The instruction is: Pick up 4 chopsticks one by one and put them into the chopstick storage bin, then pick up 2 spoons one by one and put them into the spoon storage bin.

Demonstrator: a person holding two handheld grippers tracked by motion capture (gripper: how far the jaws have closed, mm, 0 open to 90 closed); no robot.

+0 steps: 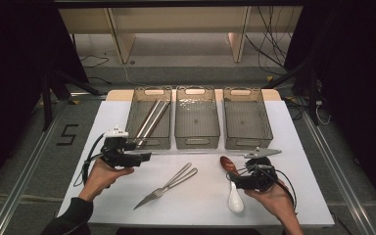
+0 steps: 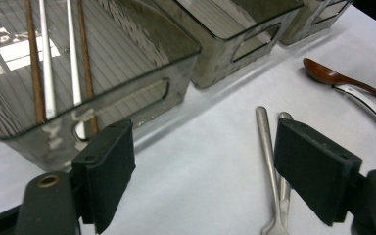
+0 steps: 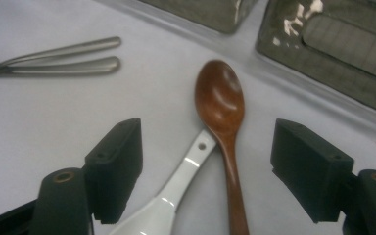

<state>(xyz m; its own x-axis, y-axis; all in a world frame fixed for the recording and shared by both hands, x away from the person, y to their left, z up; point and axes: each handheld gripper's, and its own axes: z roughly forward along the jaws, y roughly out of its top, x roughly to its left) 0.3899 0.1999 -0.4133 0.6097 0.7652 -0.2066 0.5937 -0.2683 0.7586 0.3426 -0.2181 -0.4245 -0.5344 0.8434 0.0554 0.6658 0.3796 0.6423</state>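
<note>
My left gripper (image 1: 144, 156) hovers open in front of the left bin (image 1: 165, 142), which holds metal and wooden chopsticks (image 1: 151, 120). In the left gripper view its jaws (image 2: 203, 161) frame bare table beside two metal utensil handles (image 2: 270, 156). My right gripper (image 1: 240, 180) is open low over a brown wooden spoon (image 1: 228, 165) and a white ceramic spoon (image 1: 235, 198). In the right gripper view the wooden spoon (image 3: 220, 103) lies between the jaws, its handle crossing the white spoon's handle (image 3: 176, 196). Nothing is held by either gripper (image 3: 208, 129).
Three grey see-through bins stand in a row at the back; the middle bin (image 1: 197, 139) and right bin (image 1: 247, 142) hold nothing. A metal fork and a second metal utensil (image 1: 169, 182) lie together mid-table. The white table surface (image 1: 200, 205) ends near the person's hands.
</note>
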